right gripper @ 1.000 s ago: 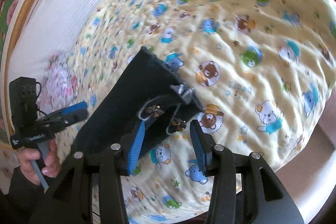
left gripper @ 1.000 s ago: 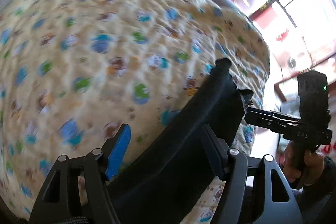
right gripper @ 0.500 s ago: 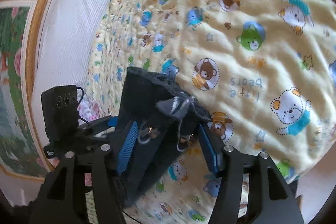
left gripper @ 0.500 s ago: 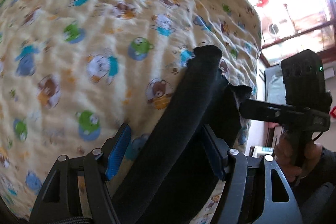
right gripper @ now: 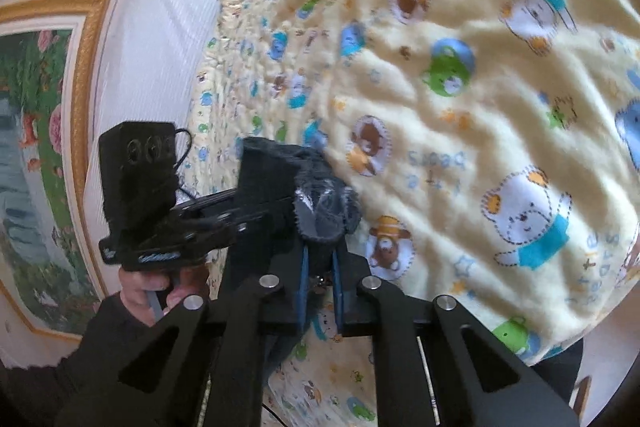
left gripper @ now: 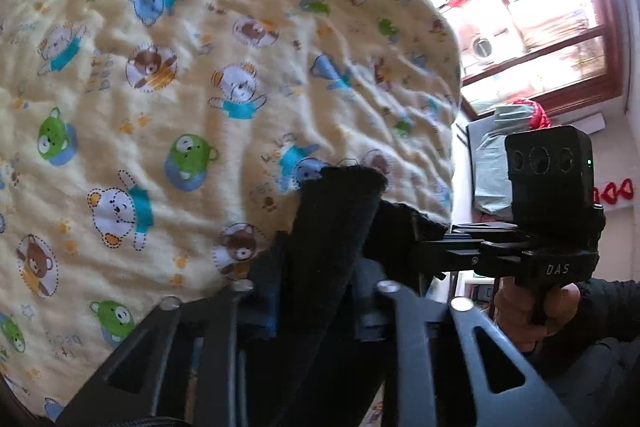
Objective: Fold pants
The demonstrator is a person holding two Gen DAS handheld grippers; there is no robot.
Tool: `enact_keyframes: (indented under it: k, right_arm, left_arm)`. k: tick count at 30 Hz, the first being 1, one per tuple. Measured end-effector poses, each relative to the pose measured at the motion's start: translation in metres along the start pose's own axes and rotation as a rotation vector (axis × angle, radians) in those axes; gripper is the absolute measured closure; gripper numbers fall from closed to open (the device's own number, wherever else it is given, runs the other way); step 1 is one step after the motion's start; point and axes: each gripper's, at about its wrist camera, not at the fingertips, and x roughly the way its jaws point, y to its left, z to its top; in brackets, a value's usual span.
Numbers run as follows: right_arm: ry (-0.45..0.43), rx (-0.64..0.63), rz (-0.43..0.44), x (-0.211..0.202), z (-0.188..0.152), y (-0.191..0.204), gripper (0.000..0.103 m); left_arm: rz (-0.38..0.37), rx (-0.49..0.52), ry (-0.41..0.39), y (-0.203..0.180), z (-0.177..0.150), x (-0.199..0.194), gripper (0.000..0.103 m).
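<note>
The black pants (left gripper: 332, 227) hang bunched between both grippers, lifted above the bed. My left gripper (left gripper: 320, 303) is shut on a thick fold of the pants. My right gripper (right gripper: 320, 279) is shut on another bunched end of the pants (right gripper: 320, 211), whose grey inner lining shows. Each gripper shows in the other's view: the right gripper (left gripper: 460, 251) close on the right, the left gripper (right gripper: 224, 215) close on the left. Both hold the cloth side by side.
A yellow quilt with cartoon bears (left gripper: 200, 87) covers the bed (right gripper: 480, 107) below. A white headboard (right gripper: 160, 7) and a gold-framed painting (right gripper: 40, 147) stand at the left. A bright window (left gripper: 520, 7) is at the bed's far side.
Both grippers have closed from open onto the pants. They have come closer together and the pants are lifted and bunched more than before.
</note>
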Motion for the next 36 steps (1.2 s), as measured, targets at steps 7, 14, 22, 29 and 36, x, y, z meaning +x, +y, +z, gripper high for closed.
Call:
enact_keyframes:
  k: [7,14,22,29,36]
  right_arm:
    - [-0.004,-0.092,0.119,-0.004,-0.001,0.036,0.092]
    - [0.039,-0.205,0.234,-0.002,-0.011,0.082,0.092]
    - [0.165,-0.333,0.361,0.020,-0.037,0.139,0.092]
    - [0.319,-0.411,0.406,0.060,-0.068,0.169,0.092]
    - [0.489,-0.444,0.396,0.115,-0.101,0.182,0.092]
  left_arm:
    - [-0.048,0.010,-0.127,-0.009,-0.019,-0.052,0.088]
    - [-0.080,-0.032,-0.256,-0.004,-0.063,-0.112,0.089]
    - [-0.086,-0.092,-0.417,-0.011,-0.125,-0.160,0.089]
    - [-0.070,-0.225,-0.527,0.008,-0.196,-0.182,0.089]
    - [-0.042,-0.395,-0.596,0.039,-0.273,-0.180,0.090]
